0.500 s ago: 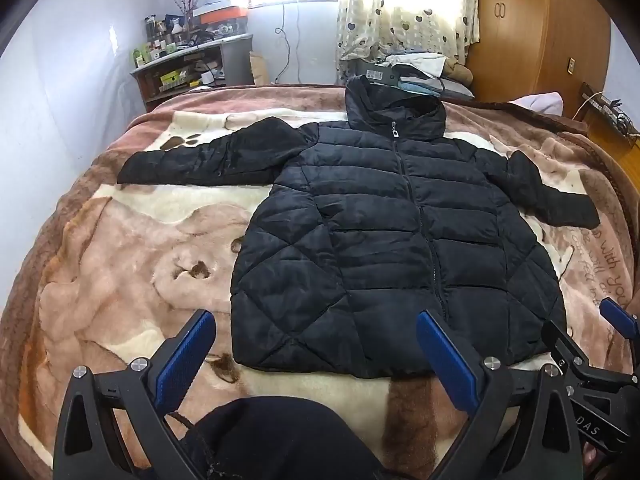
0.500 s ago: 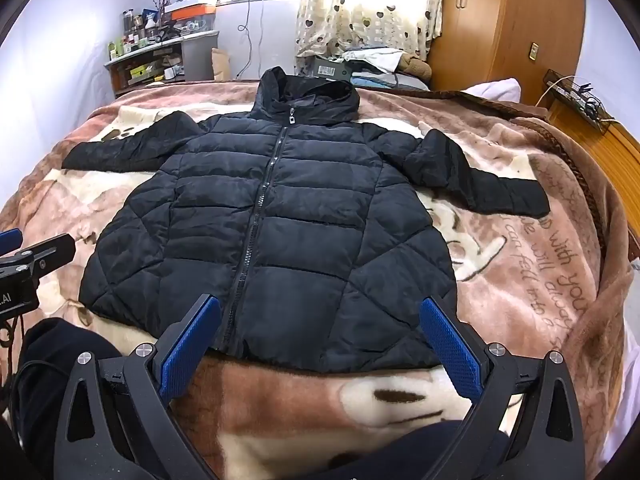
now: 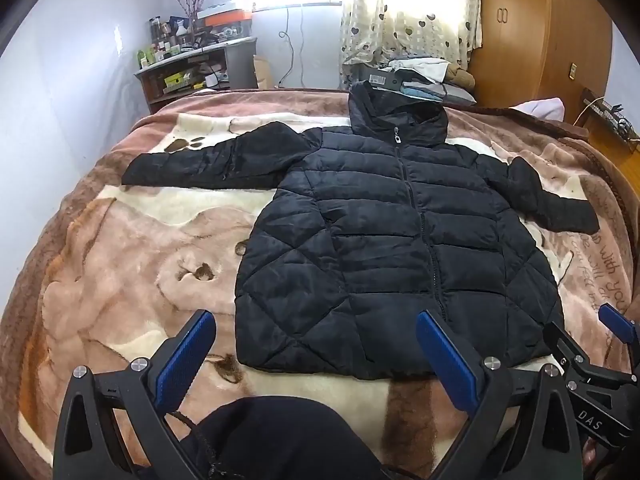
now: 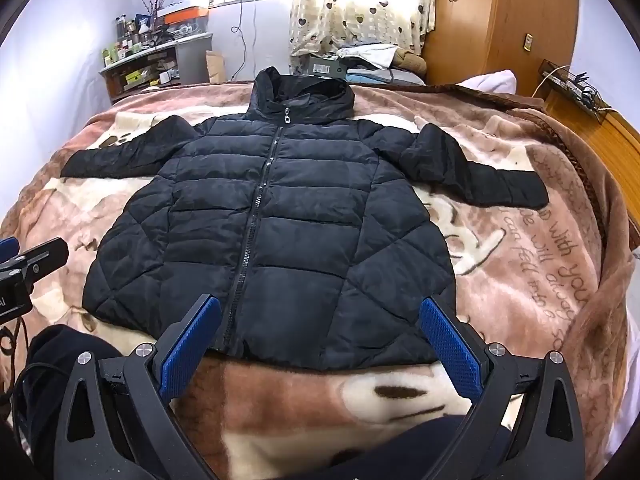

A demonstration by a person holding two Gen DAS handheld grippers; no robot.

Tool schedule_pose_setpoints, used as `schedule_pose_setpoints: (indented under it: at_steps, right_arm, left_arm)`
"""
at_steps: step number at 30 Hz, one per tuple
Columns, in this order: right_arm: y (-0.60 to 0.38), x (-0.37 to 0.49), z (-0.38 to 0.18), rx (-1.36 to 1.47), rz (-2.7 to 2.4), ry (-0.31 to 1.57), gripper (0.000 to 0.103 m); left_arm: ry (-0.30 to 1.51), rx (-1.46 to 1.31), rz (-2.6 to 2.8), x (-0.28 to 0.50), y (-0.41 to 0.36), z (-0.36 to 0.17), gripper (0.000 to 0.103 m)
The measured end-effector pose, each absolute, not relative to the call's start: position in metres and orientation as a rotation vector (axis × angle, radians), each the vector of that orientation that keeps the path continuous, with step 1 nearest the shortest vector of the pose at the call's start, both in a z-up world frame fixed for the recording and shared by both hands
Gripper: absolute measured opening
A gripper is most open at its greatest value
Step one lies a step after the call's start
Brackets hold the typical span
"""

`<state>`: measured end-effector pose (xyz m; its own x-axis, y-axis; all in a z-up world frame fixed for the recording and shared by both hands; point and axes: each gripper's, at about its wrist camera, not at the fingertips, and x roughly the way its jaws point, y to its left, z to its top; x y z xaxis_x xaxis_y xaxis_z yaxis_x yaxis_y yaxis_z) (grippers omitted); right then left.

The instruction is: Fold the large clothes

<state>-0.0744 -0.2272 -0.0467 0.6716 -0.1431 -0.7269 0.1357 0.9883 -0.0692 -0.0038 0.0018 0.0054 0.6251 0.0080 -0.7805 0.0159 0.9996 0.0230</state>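
Observation:
A black quilted hooded jacket (image 3: 392, 240) lies flat and zipped on the bed, front up, hood at the far end, both sleeves spread out sideways. It also shows in the right wrist view (image 4: 280, 232). My left gripper (image 3: 316, 354) is open and empty, held above the blanket near the jacket's hem at its left part. My right gripper (image 4: 320, 340) is open and empty, held just before the hem at its right part. The right gripper also shows at the right edge of the left wrist view (image 3: 592, 364).
A brown and cream plush blanket (image 4: 520, 264) covers the bed. A cluttered shelf (image 3: 192, 72) stands at the far left, a pile of clothes and a box (image 3: 416, 80) beyond the hood, a wooden wardrobe (image 3: 540, 28) at the far right. My dark-clad body (image 3: 280, 440) fills the near edge.

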Motion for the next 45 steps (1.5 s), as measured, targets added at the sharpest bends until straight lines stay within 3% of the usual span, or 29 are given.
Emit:
schedule_pose_setpoints:
  at_steps: [45]
  right_arm:
    - [-0.2309,-0.0747,-0.0436,-0.011,-0.171,0.811,0.100]
  left_arm:
    - [0.906,0.008,0.003,-0.0052,0.0055,0.0075,0.101]
